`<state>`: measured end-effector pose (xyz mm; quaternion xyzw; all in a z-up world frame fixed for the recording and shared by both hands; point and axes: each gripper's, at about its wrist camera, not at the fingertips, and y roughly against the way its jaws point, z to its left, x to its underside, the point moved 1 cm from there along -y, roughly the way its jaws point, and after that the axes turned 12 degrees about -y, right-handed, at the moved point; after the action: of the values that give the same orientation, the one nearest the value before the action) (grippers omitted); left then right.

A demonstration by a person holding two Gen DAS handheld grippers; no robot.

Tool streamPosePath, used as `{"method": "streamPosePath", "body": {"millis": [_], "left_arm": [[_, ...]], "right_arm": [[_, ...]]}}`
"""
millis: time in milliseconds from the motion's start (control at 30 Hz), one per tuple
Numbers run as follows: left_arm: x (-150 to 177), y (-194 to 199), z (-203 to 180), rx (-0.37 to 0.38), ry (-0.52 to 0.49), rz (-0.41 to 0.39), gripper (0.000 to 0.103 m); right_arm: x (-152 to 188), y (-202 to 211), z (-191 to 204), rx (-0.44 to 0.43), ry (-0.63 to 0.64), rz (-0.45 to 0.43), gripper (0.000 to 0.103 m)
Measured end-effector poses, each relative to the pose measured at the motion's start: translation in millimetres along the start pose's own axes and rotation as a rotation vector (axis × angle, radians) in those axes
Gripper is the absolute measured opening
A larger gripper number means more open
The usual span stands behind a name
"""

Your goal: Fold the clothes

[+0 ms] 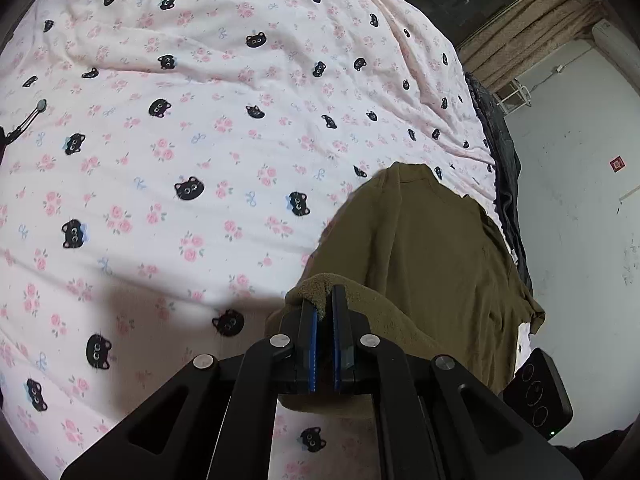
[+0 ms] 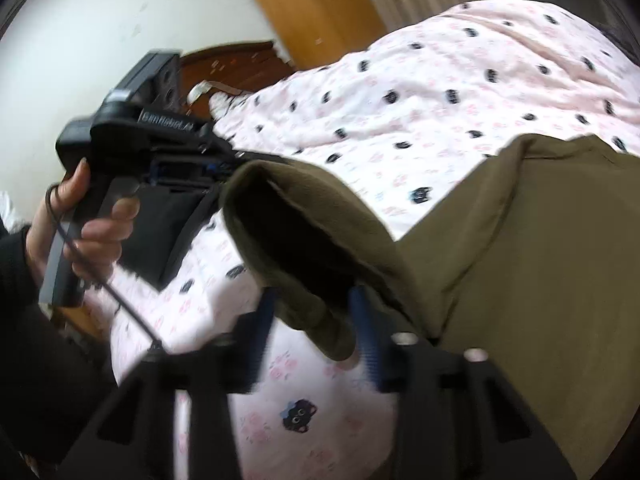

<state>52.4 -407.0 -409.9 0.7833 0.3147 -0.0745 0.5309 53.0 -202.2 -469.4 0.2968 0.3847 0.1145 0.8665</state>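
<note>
Pink cat-print bedding [image 1: 200, 128] spreads ahead of both tongs. Left tongs [image 1: 325, 300] are clamped on the fleecy hem of an olive garment [image 1: 432, 248]. Right tongs [image 2: 316, 300] straddle another hem fold, pads apparently not pressing.

L gripper [image 1: 325, 300] clamped tight; R gripper [image 2: 316, 308] jaws apart, both angled down.

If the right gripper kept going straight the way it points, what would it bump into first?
Probably the olive-green garment: a folded edge already lies between the right gripper's blue fingers. The picture is blurred, so depth is uncertain.
</note>
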Motion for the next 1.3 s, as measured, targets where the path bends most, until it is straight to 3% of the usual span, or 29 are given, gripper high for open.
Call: {"method": "streamPosePath", "body": {"millis": [133, 433, 467, 533, 567, 667, 800, 867, 933, 967, 1067, 1300], "left_arm": [[5, 4, 1, -0.002, 0.003, -0.001, 0.004], [16, 11, 0, -0.025, 0.009, -0.029, 0.004], [17, 11, 0, -0.023, 0.016, -0.031, 0.004], [20, 15, -1, -0.037, 0.025, -0.036, 0.004], [21, 16, -2, -0.045, 0.021, -0.035, 0.004], [25, 23, -16, -0.069, -0.021, -0.018, 0.004], [30, 32, -45, -0.058, -0.063, -0.001, 0.01], [32, 35, -67, -0.038, -0.101, 0.0, 0.021], [33, 38, -94, -0.087, -0.165, -0.01, 0.038], [31, 37, -105, -0.11, -0.19, -0.015, 0.041], [25, 32, -135, -0.162, -0.254, -0.029, 0.041], [-2, -22, -172, -0.133, -0.283, -0.002, 0.041]], "right_arm": [[7, -11, 15, -0.048, 0.045, 0.042, 0.024], [23, -40, 26, -0.069, 0.046, 0.119, 0.032], [24, -43, 28, -0.08, 0.045, 0.13, 0.029], [21, -46, 30, -0.119, 0.03, 0.164, 0.006], [19, -43, 32, -0.125, 0.03, 0.168, 0.003], [4, -7, 37, -0.12, 0.085, 0.176, 0.003], [-29, 76, 31, -0.056, 0.193, 0.147, 0.003], [-48, 117, 26, -0.008, 0.247, 0.127, 0.003], [-69, 160, 18, 0.073, 0.324, 0.111, 0.003], [-77, 178, 14, 0.108, 0.351, 0.101, 0.003], [-108, 229, -5, 0.216, 0.392, 0.065, 0.003], [-165, 302, -90, 0.428, 0.362, 0.009, 0.003]]}}
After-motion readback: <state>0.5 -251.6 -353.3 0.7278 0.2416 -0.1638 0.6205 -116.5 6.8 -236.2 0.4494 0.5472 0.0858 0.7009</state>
